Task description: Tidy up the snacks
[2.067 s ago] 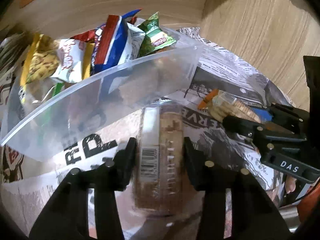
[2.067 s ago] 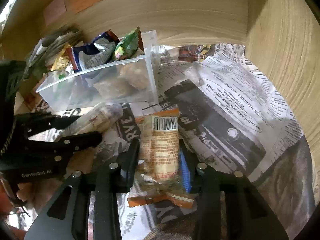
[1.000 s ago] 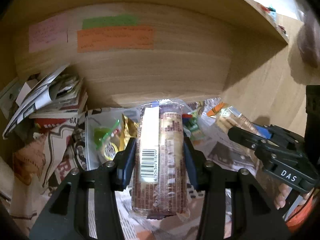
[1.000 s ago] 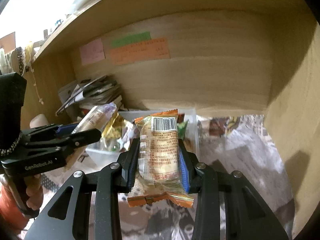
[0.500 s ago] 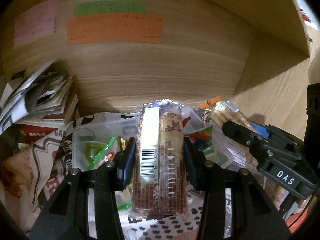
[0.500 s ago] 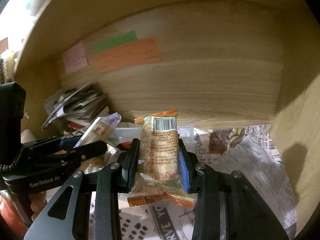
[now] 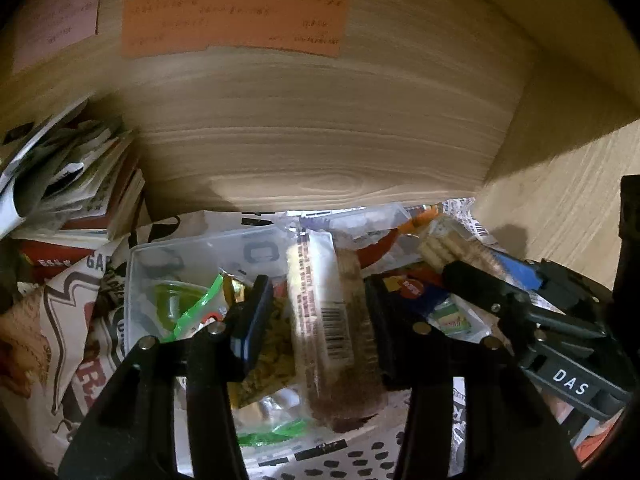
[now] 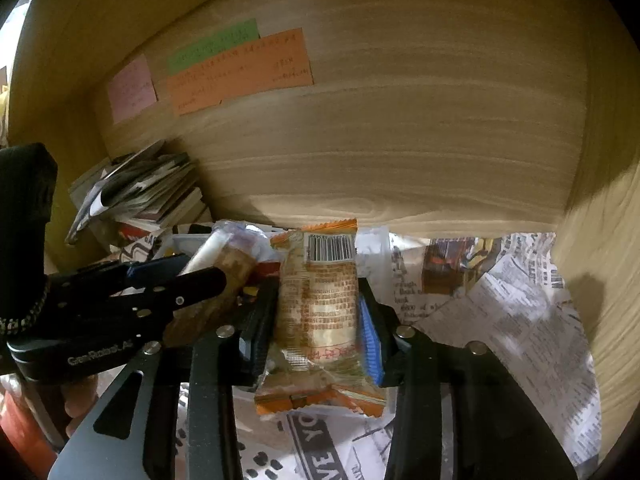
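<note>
My left gripper has opened; its jaws stand apart around a brown biscuit roll, which tilts between them over the clear plastic bin full of snack packets. The roll leans against the right finger; a gap shows on its left. My right gripper is shut on an orange-ended cracker packet and holds it above the newspaper, right of the bin. The left gripper with its roll shows in the right wrist view. The right gripper with its crackers shows in the left wrist view.
Newspaper lines the wooden shelf floor. A stack of magazines and books lies at the left. The wooden back wall carries orange, green and pink notes. A wooden side wall closes the right.
Both grippers moved forward and down toward the bin. The left jaws spread apart and the biscuit roll tilted loose between them. The right gripper kept its hold on the cracker packet.
</note>
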Action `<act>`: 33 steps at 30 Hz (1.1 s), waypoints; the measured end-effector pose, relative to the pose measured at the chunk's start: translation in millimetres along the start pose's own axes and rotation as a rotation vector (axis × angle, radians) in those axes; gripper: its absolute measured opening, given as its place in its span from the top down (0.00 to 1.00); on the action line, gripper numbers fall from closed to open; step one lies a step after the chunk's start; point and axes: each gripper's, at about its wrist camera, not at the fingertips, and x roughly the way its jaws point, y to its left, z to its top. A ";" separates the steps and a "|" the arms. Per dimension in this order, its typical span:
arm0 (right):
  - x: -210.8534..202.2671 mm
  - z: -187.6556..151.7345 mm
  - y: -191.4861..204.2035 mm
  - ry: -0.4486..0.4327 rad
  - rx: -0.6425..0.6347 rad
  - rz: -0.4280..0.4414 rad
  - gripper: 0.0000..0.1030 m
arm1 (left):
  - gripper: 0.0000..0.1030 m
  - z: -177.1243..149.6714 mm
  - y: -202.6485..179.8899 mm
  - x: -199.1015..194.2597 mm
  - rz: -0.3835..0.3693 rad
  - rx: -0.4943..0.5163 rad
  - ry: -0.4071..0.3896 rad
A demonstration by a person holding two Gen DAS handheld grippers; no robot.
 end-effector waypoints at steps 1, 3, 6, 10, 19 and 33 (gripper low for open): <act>-0.4 -0.6 -0.7 0.001 0.003 0.000 0.61 | 0.52 -0.6 0.2 -1.4 0.004 0.003 -0.004; -2.5 -1.8 -2.3 0.001 0.007 -0.002 0.58 | 0.51 -2.8 -1.1 -9.6 0.011 0.006 -0.016; -8.5 -3.9 -3.0 -0.003 0.015 -0.001 0.56 | 0.51 -5.2 3.3 -19.9 0.007 -0.007 -0.032; -24.0 -5.3 -0.6 -0.026 0.020 -0.001 0.56 | 0.51 -10.3 6.0 -46.4 0.014 -0.024 -0.082; -88.5 -4.9 26.0 -0.153 -0.001 -0.014 0.56 | 0.51 -26.0 0.5 -120.4 0.046 -0.018 -0.234; -38.8 -72.4 7.2 0.112 0.080 -0.086 0.46 | 0.43 -78.2 1.7 -136.0 0.051 0.014 -0.186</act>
